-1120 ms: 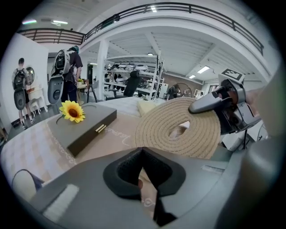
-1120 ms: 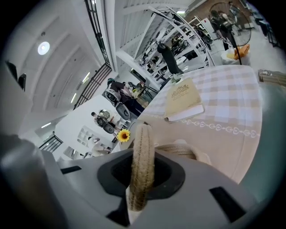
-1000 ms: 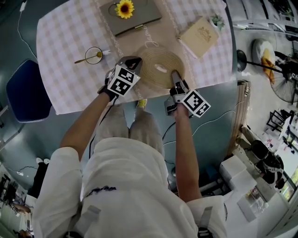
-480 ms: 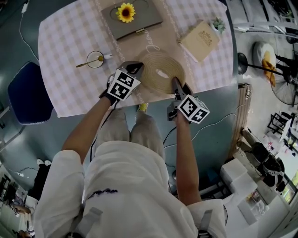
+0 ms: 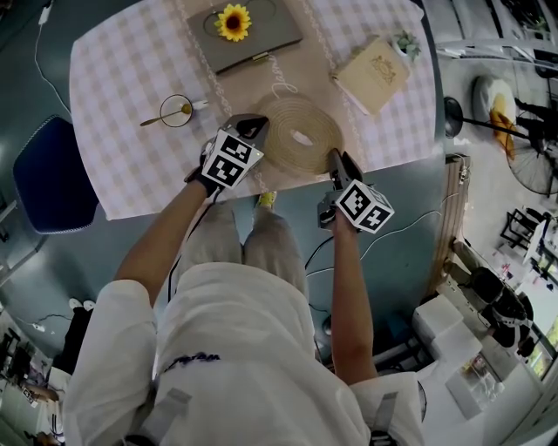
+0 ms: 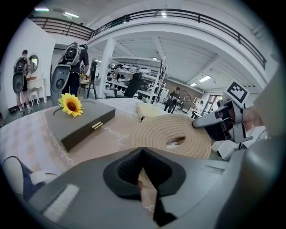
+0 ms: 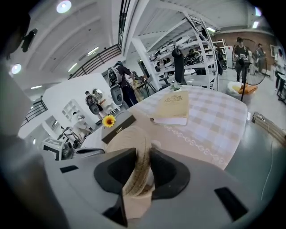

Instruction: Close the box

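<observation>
The right gripper [image 7: 142, 151] has its jaws apart on either side of the near rim of the round flat box of coiled tan rope [image 7: 134, 134]. They have just been closing, and the rim stands between them, but no clear press of the pads on it shows. The left gripper [image 6: 142, 151] has its jaws shut together on nothing. Its tips are just beside the box's left edge, and the box lies flat ahead and to the right of them.

The box rests on a beige lace-edged runner [image 5: 281, 83] that crosses a table under a pale checked cloth [image 5: 131, 70]. Beyond the box lies a grey flat rectangular case [image 5: 261, 35] with a yellow sunflower [image 5: 233, 22] on top. A cream hardback book [image 5: 375, 70] lies beyond the box to its right, and a clear glass with a gold spoon [image 5: 176, 111] stands left of it. Farther left of the box, off the table, stands a blue chair [image 5: 48, 174]. Beyond the box the room is a white hall with metal shelving [image 6: 134, 82], a railed balcony, and people standing.

The box's side wall is hidden. A small pale thing in its centre opening [image 5: 302, 138] is too small to make out.
</observation>
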The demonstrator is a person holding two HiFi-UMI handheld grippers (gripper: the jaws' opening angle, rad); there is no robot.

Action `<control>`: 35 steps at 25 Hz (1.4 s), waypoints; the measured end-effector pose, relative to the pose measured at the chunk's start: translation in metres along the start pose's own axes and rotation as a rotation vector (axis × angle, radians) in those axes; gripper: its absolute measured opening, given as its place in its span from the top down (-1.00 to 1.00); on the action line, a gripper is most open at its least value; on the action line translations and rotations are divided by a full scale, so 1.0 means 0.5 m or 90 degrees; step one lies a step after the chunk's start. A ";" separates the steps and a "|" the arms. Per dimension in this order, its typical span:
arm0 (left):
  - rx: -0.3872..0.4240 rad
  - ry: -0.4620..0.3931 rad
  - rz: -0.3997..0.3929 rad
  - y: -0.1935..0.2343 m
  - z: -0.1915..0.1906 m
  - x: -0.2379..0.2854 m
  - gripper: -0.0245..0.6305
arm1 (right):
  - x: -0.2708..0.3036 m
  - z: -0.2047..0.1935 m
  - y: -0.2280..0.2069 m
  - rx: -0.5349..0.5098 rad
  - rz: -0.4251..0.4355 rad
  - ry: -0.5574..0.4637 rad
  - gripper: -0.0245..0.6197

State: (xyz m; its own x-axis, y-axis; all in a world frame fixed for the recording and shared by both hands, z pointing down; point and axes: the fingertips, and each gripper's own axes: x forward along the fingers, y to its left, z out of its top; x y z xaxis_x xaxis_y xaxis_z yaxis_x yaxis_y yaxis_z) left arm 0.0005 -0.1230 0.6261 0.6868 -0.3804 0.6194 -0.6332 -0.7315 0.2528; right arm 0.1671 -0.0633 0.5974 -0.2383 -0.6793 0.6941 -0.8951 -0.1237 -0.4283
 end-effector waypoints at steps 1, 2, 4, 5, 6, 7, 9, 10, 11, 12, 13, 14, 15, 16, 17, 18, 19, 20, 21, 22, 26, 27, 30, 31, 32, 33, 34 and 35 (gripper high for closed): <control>0.008 0.006 -0.012 -0.009 -0.002 0.002 0.92 | 0.000 -0.002 0.000 -0.006 -0.003 0.001 0.59; 0.020 0.016 -0.033 -0.024 -0.007 0.006 0.92 | 0.000 -0.004 0.000 -0.014 -0.007 0.001 0.59; 0.060 0.037 -0.067 -0.059 -0.016 0.016 0.92 | 0.001 -0.008 -0.003 -0.025 -0.015 0.004 0.59; 0.076 0.041 -0.067 -0.067 -0.019 0.018 0.92 | 0.003 -0.010 -0.004 -0.028 -0.017 0.006 0.58; 0.078 0.041 -0.063 -0.068 -0.021 0.019 0.92 | 0.005 -0.012 -0.006 -0.031 -0.017 0.008 0.58; 0.066 0.037 -0.058 -0.065 -0.021 0.018 0.92 | 0.008 -0.014 -0.007 -0.033 -0.016 0.010 0.59; 0.045 0.031 -0.059 -0.061 -0.019 0.016 0.92 | 0.013 -0.017 -0.011 -0.038 -0.016 0.014 0.58; 0.049 0.033 -0.062 -0.062 -0.019 0.016 0.92 | 0.015 -0.021 -0.015 -0.043 -0.020 0.018 0.59; 0.058 0.037 -0.065 -0.064 -0.020 0.016 0.92 | 0.016 -0.026 -0.021 -0.050 -0.026 0.023 0.59; 0.067 0.041 -0.066 -0.066 -0.021 0.017 0.92 | 0.017 -0.032 -0.027 -0.061 -0.035 0.028 0.60; 0.073 0.044 -0.066 -0.067 -0.022 0.018 0.92 | 0.017 -0.037 -0.032 -0.072 -0.044 0.030 0.67; 0.075 0.045 -0.065 -0.068 -0.023 0.018 0.92 | 0.016 -0.040 -0.036 -0.082 -0.048 0.031 0.67; 0.074 0.044 -0.063 -0.067 -0.023 0.018 0.92 | 0.017 -0.041 -0.036 -0.087 -0.048 0.030 0.68; 0.073 0.043 -0.062 -0.066 -0.023 0.018 0.92 | 0.018 -0.041 -0.036 -0.089 -0.046 0.030 0.67; 0.072 0.042 -0.060 -0.065 -0.022 0.018 0.92 | 0.019 -0.040 -0.036 -0.091 -0.046 0.030 0.67; 0.071 0.042 -0.058 -0.065 -0.022 0.018 0.92 | 0.020 -0.039 -0.036 -0.094 -0.048 0.032 0.67; 0.071 0.042 -0.057 -0.066 -0.021 0.018 0.92 | 0.020 -0.038 -0.038 -0.097 -0.050 0.033 0.66; 0.070 0.042 -0.056 -0.066 -0.021 0.018 0.92 | 0.020 -0.038 -0.040 -0.100 -0.052 0.034 0.64; 0.070 0.041 -0.056 -0.067 -0.020 0.018 0.92 | 0.020 -0.038 -0.042 -0.102 -0.054 0.035 0.64; 0.070 0.041 -0.056 -0.067 -0.020 0.018 0.92 | 0.021 -0.039 -0.044 -0.102 -0.054 0.036 0.63; 0.070 0.042 -0.055 -0.067 -0.021 0.020 0.92 | 0.027 -0.044 -0.053 -0.082 -0.057 0.040 0.61; 0.070 0.044 -0.056 -0.068 -0.022 0.020 0.92 | 0.027 -0.044 -0.055 -0.074 -0.058 0.040 0.60; 0.071 0.052 -0.061 -0.070 -0.023 0.021 0.92 | 0.025 -0.044 -0.060 -0.057 -0.057 0.039 0.59; 0.073 0.054 -0.062 -0.070 -0.023 0.022 0.92 | 0.025 -0.045 -0.063 -0.043 -0.054 0.038 0.56; 0.075 0.054 -0.063 -0.070 -0.023 0.022 0.92 | 0.024 -0.046 -0.066 -0.017 -0.048 0.036 0.53; 0.076 0.055 -0.064 -0.069 -0.023 0.023 0.92 | 0.025 -0.048 -0.070 0.019 -0.039 0.033 0.51; 0.077 0.054 -0.065 -0.069 -0.024 0.023 0.92 | 0.026 -0.049 -0.073 0.056 -0.028 0.030 0.49; 0.075 0.054 -0.066 -0.068 -0.024 0.023 0.92 | 0.028 -0.051 -0.075 0.082 -0.019 0.027 0.48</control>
State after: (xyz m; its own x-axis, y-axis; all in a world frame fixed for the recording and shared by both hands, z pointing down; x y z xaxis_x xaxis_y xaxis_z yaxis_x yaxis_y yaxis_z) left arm 0.0254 -0.0956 0.6335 0.7108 -0.2540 0.6560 -0.5109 -0.8274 0.2332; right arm 0.1879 -0.0499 0.6379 -0.2308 -0.6430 0.7303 -0.8469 -0.2368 -0.4761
